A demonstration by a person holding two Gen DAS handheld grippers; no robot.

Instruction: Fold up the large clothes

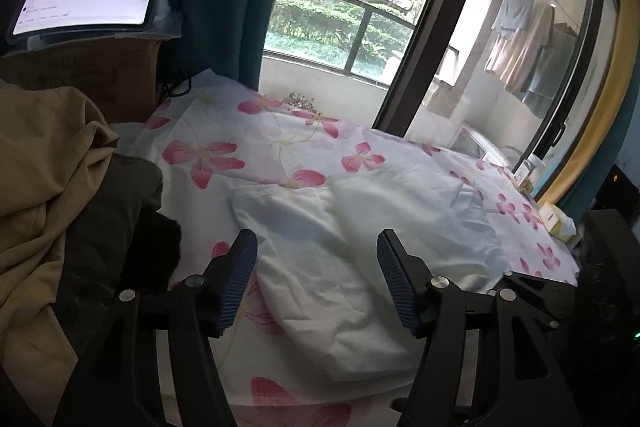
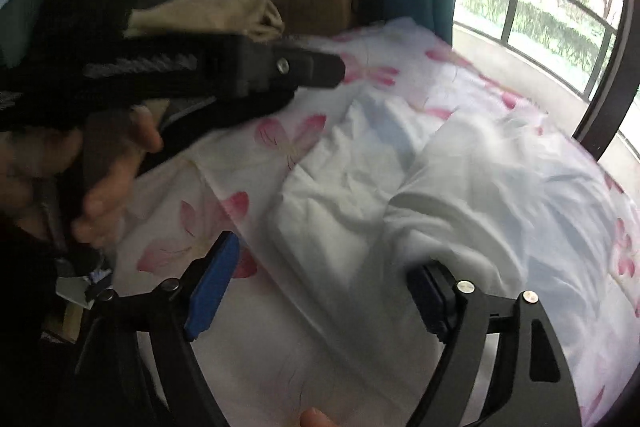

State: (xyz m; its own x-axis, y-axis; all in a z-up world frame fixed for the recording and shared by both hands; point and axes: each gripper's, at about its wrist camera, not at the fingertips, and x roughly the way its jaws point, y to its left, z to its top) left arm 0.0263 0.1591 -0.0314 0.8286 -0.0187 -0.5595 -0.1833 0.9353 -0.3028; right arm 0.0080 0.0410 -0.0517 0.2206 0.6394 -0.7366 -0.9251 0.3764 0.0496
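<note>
Fingers on both grippers, left gripper [image 1: 316, 247] and right gripper [image 2: 324, 259], stand wide and empty; grasp the white garment [image 1: 352, 251] by its six o'clock edge.

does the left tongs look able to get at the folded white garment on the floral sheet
Probably yes: the left tongs stand open right over the folded white garment, with nothing between them; the floral sheet around it lies bare.

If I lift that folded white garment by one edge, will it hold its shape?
Probably not. The white garment looks thin and creased, so it would likely droop and unfold. It seems light. Lying on the smooth floral sheet, it may slide when pushed.
</note>
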